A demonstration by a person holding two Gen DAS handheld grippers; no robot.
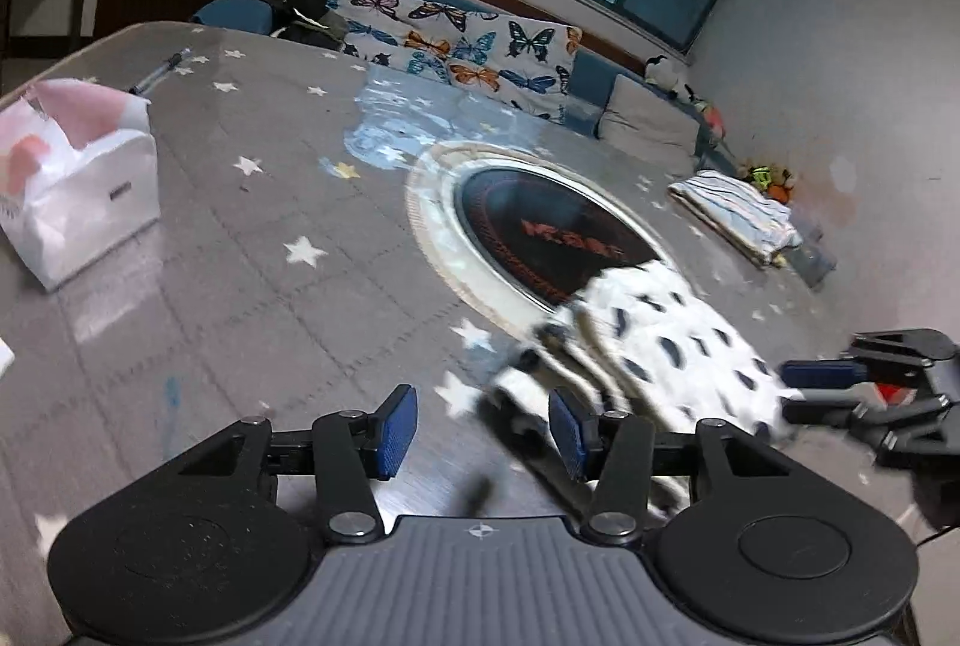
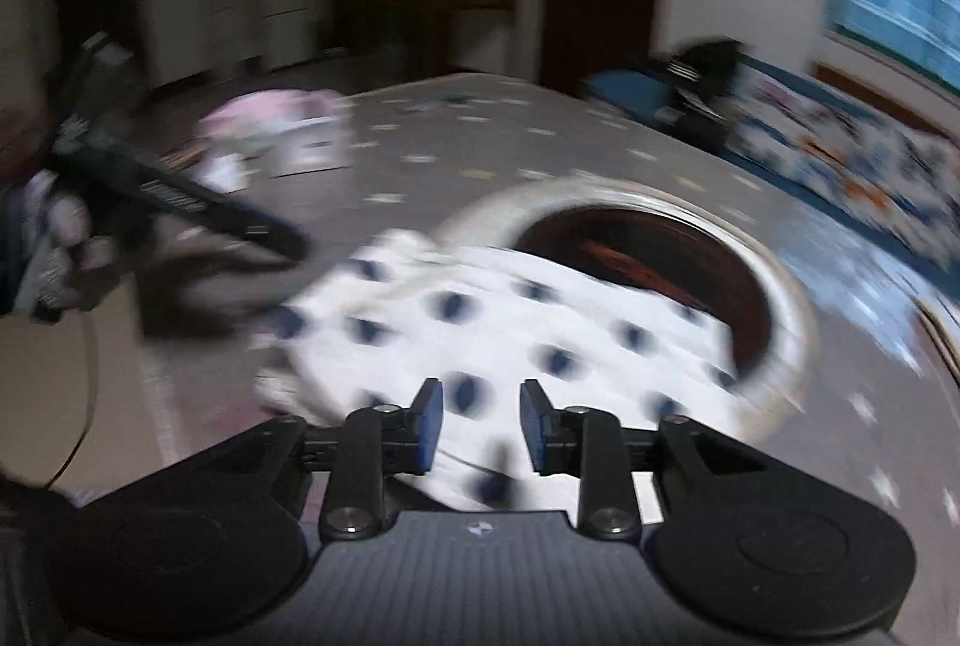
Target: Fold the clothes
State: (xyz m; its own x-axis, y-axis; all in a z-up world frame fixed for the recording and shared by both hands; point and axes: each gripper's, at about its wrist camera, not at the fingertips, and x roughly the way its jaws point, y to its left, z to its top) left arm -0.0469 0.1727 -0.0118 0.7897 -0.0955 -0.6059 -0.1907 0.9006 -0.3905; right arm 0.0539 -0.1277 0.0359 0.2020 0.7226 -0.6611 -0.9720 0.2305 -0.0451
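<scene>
On star-print table (image 1: pixel 240 238), spotted garment (image 1: pixel 672 340) beyond both jaws, left and right part-open, gripping nothing.

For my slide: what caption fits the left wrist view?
Open left gripper beside a spotted garment on a starry table.

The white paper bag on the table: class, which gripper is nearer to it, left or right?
Left. The left gripper has the white paper bag just ahead on its left; the right gripper sits beyond the spotted garment, farther across the table.
</scene>
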